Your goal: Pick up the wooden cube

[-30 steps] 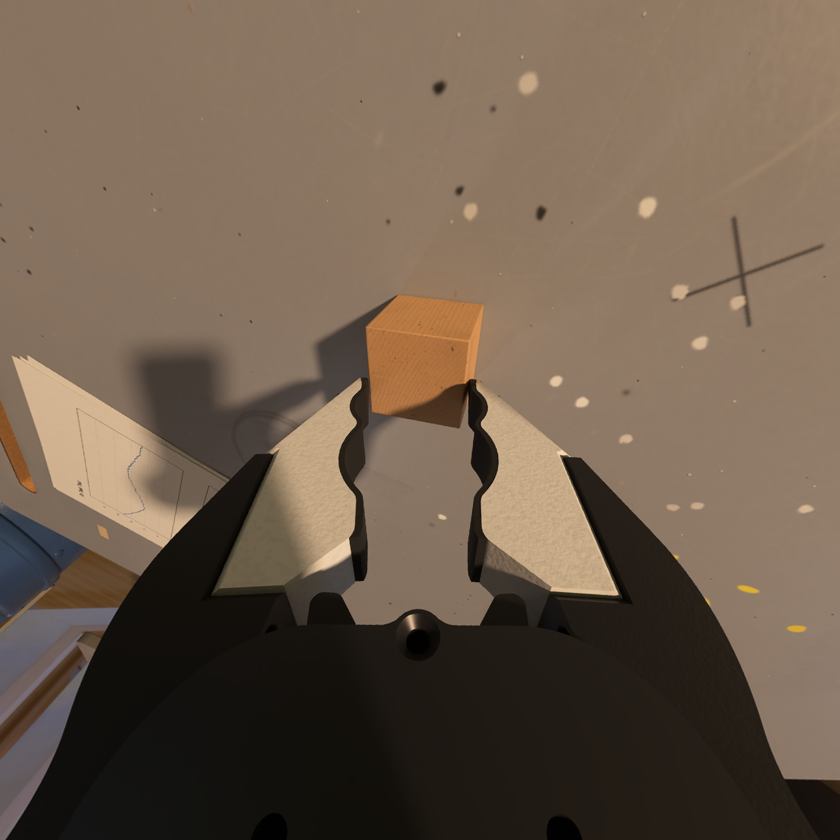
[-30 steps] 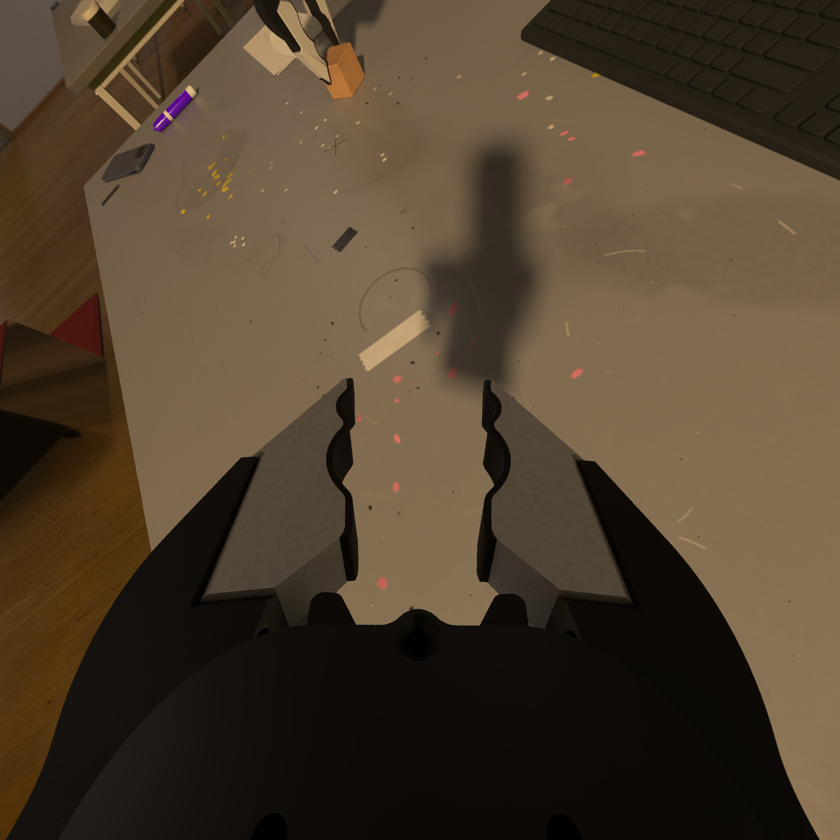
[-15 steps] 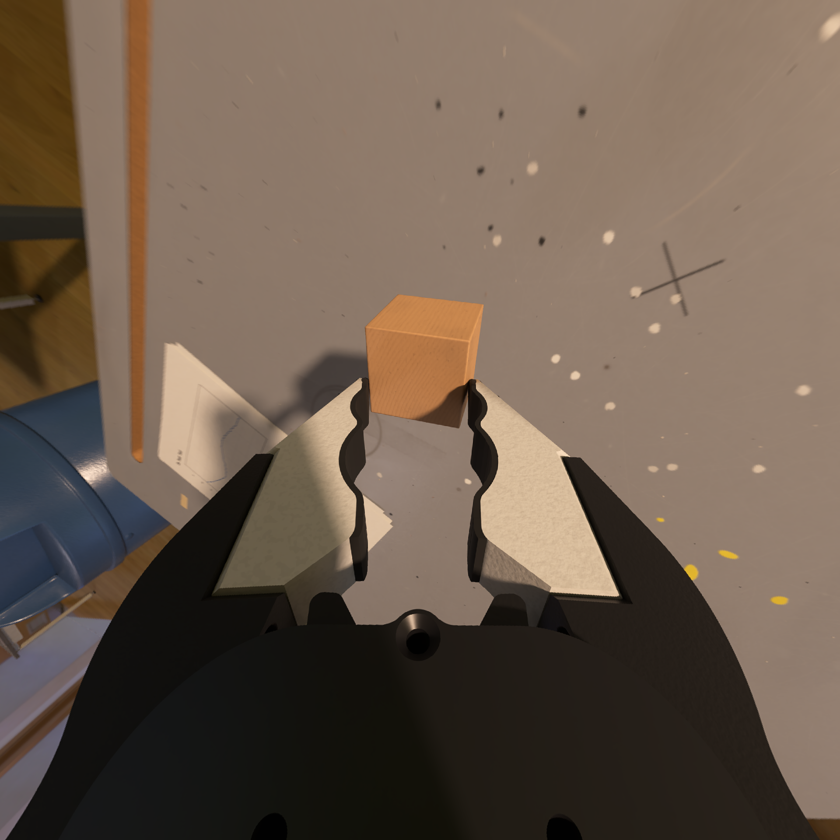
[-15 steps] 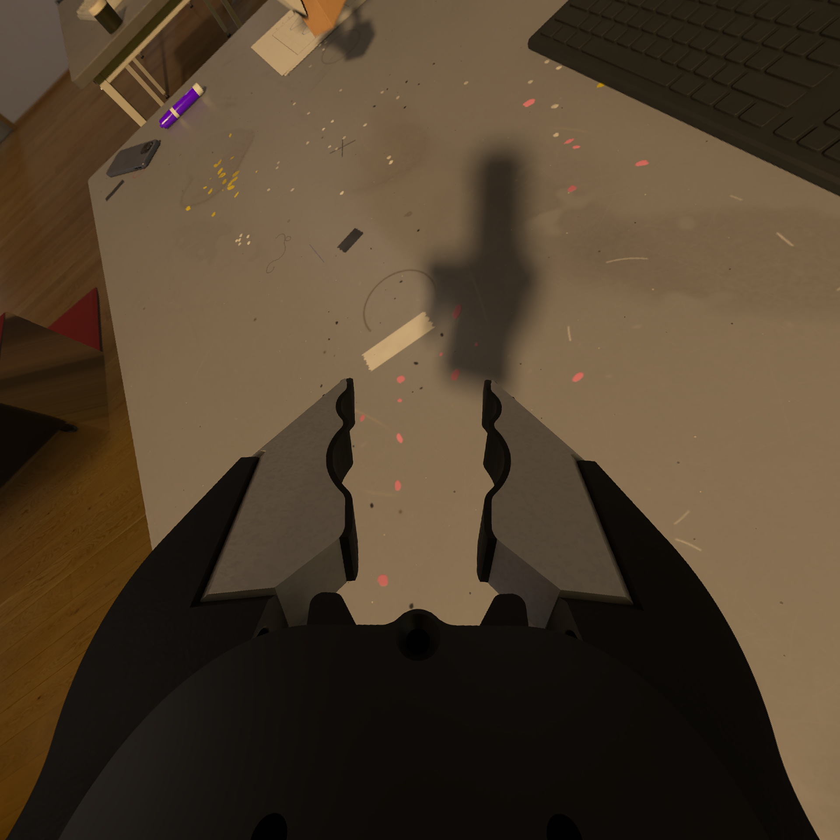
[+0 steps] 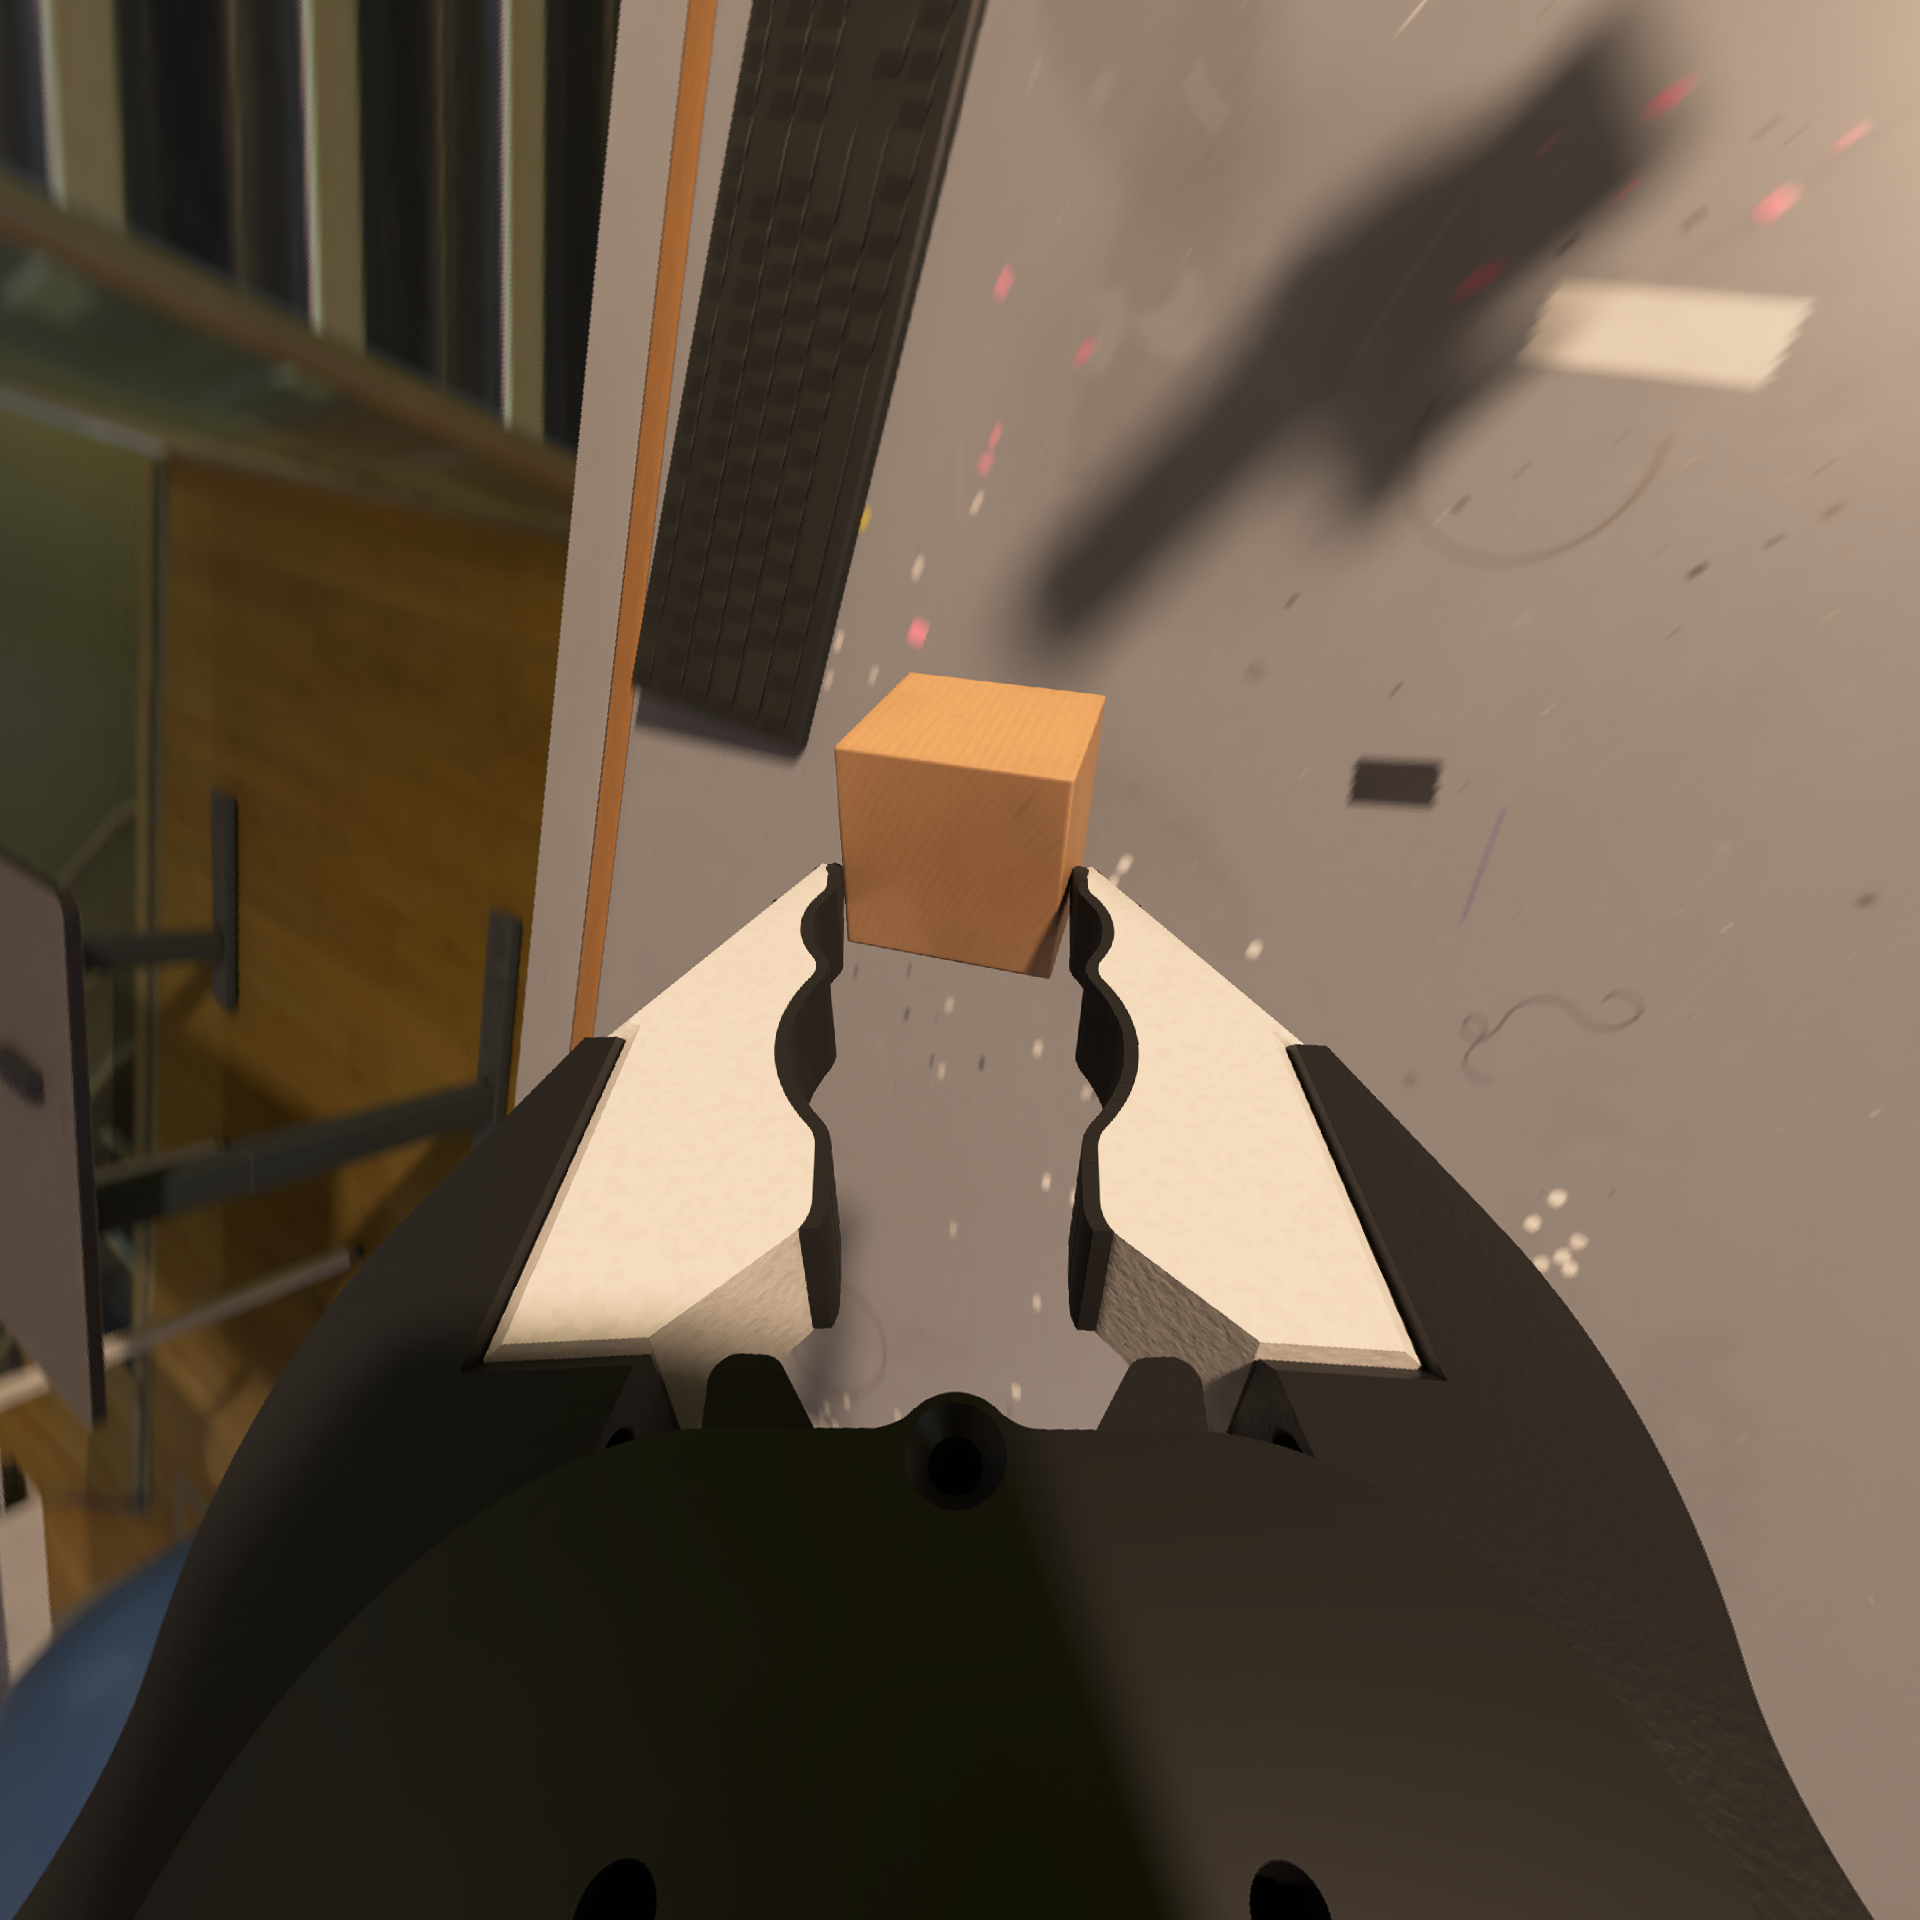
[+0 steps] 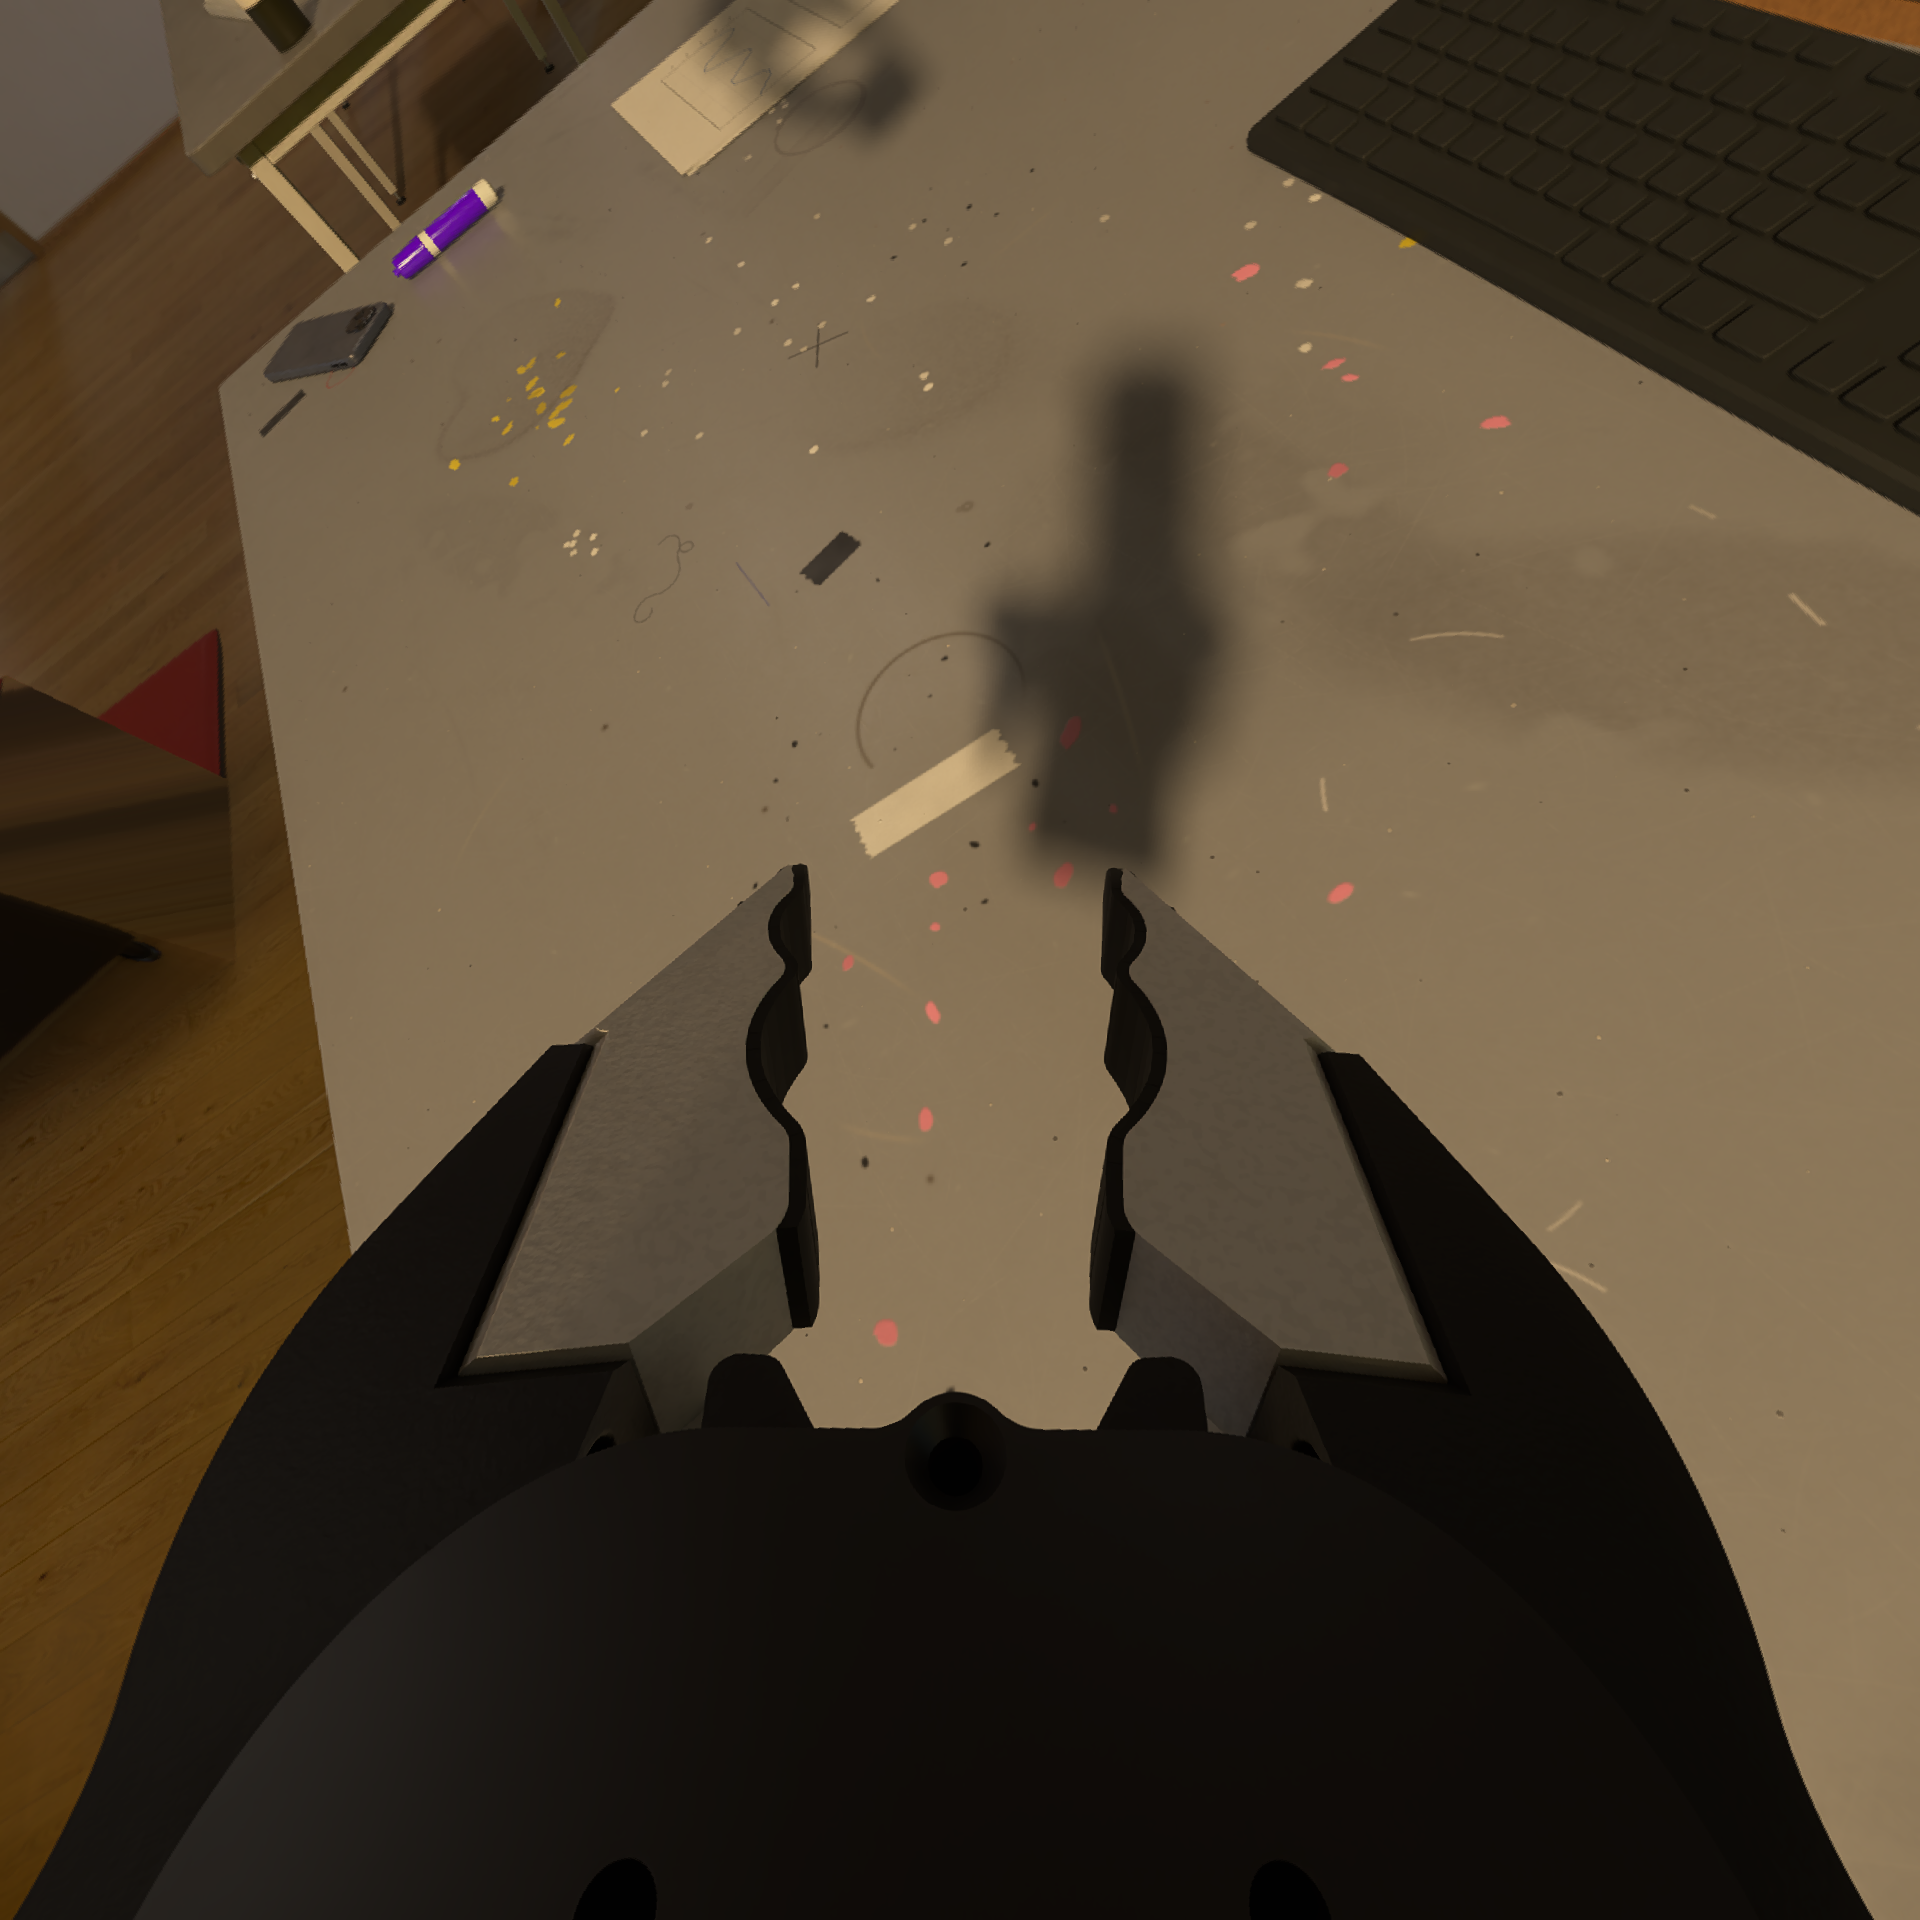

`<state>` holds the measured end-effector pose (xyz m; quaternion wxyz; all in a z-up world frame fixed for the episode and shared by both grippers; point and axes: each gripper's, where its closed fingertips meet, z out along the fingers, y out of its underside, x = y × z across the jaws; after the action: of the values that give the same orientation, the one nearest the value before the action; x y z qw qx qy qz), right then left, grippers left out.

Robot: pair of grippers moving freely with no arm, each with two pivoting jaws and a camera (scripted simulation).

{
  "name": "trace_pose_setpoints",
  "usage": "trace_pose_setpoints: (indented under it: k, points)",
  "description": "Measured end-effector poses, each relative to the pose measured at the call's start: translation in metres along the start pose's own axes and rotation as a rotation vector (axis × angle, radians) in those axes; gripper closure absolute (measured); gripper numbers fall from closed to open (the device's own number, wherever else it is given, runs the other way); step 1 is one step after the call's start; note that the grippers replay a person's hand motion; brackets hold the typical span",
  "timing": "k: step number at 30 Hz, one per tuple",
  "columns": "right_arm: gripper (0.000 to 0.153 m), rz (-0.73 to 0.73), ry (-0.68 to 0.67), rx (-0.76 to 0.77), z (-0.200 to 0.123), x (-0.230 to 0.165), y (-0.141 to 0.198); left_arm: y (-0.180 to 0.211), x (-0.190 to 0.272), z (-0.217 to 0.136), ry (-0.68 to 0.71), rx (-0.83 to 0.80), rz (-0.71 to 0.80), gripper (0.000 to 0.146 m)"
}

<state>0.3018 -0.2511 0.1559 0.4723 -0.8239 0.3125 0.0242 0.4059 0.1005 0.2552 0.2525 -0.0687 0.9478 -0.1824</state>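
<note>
While our left gripper [image 5: 951,899] pinches the wooden cube [image 5: 961,821] at its fingertips, lifted off the desk [image 5: 1455,935], keyboard [image 5: 810,364] at eleven o'clock, our right gripper [image 6: 954,904] parted, empty.

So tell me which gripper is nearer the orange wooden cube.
Left. The left gripper clamps the orange wooden cube at its fingertips; the right gripper hangs open, no cube in its view.

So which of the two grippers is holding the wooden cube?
The left gripper: its fingertips clamp the wooden cube from both sides. The right gripper is open, with only bare table between its fingers.
</note>
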Motion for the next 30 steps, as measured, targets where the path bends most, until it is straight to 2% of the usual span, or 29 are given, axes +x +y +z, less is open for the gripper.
trace_pose_setpoints:
  k: [3,8,17,21,30]
  points:
    - [0.096,-0.006,-0.003,0.000,0.000,-0.002,-0.001,-0.045,0.032,0.005,0.046,0.087,0.086,0.103]
    - [0.096,-0.011,-0.007,-0.009,0.001,-0.003,0.000,-0.079,0.077,0.039,0.154,0.054,0.206,0.103]
    - [0.096,-0.006,-0.017,-0.016,0.001,-0.003,0.003,-0.082,0.110,0.109,0.272,-0.106,0.298,0.103]
    - [0.096,-0.003,-0.018,-0.038,0.004,-0.001,0.006,-0.089,0.116,0.112,0.313,-0.041,0.286,0.103]
    - [0.096,0.001,-0.021,-0.066,0.009,-0.001,0.010,-0.089,0.119,0.111,0.311,-0.027,0.292,0.103]
